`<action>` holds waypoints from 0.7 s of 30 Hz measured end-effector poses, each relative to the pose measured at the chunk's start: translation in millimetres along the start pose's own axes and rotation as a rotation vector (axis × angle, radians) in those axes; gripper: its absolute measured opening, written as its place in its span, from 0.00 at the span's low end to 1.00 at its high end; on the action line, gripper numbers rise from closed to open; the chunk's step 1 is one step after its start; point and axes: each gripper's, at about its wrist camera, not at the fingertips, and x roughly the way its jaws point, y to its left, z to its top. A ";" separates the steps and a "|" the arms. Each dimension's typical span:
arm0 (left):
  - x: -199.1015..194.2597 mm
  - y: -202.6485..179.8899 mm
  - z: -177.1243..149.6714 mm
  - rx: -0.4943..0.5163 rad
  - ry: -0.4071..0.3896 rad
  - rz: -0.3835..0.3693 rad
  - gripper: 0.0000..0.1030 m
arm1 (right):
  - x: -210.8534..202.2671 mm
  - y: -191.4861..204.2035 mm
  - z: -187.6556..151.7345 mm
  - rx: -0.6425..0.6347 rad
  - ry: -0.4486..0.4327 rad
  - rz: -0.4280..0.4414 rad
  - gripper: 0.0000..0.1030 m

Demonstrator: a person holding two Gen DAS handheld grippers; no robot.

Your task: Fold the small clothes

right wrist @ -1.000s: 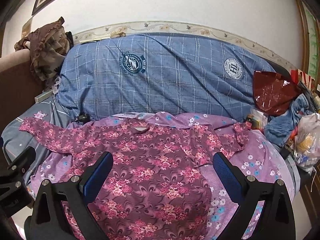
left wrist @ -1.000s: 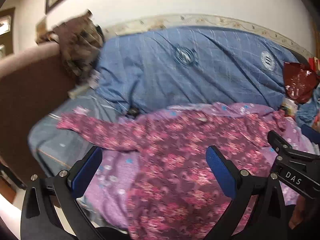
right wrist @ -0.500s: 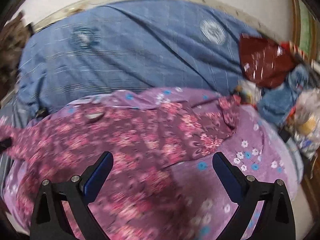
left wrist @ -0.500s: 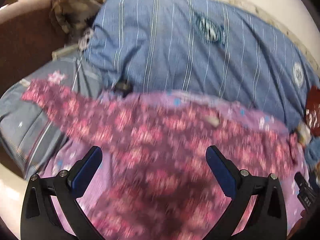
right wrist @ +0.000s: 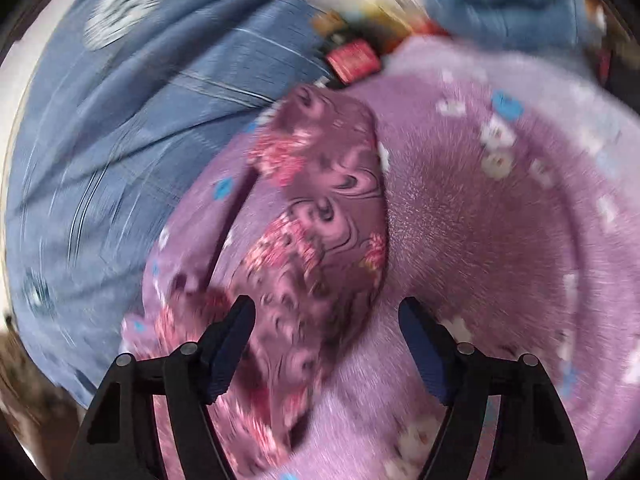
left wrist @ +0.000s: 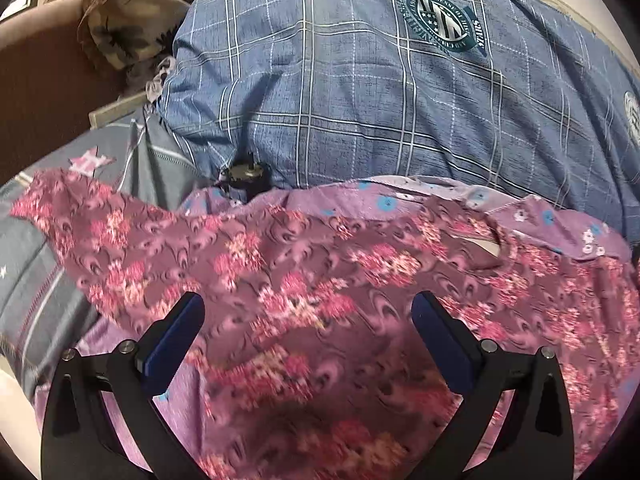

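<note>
Two claws are showing, the left claw (left wrist: 306,322) and the right claw (right wrist: 326,322). One maroon floral top (left wrist: 320,288) is lying on one lilac flowered sheet (right wrist: 480,208). One blue checked cover (left wrist: 360,92) is bearing two round crests. One brown patterned cloth (left wrist: 132,12) is sitting at the bed's far left corner.

left claw (left wrist: 306,322): jaws wide, tilted down | right claw (right wrist: 326,322): jaws closing

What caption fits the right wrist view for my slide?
Right gripper, jaws closing, over the maroon floral top's sleeve on the lilac flowered sheet.
</note>
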 end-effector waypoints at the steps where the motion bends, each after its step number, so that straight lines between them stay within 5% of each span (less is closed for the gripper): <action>1: 3.0 0.6 1.9 0.006 -0.001 0.001 1.00 | 0.5 1.2 2.8 0.009 -0.028 -0.001 0.75; 3: 8.0 1.9 4.2 0.007 -0.005 0.004 1.00 | 4.0 5.6 6.7 0.014 -0.054 -0.026 0.66; 6: 17.8 6.5 6.1 -0.003 0.012 0.011 1.00 | 17.3 14.7 17.0 -0.031 -0.057 -0.123 0.23; 8: 20.1 10.9 7.1 -0.019 0.022 0.008 1.00 | 17.5 14.7 20.3 -0.026 -0.057 -0.124 0.12; 14: 15.4 40.1 16.2 -0.096 -0.003 0.023 1.00 | -39.7 63.5 -0.8 -0.140 -0.157 0.041 0.10; 21: 11.8 88.6 24.2 -0.183 -0.001 0.077 1.00 | -86.2 200.5 -93.7 -0.376 -0.121 0.310 0.10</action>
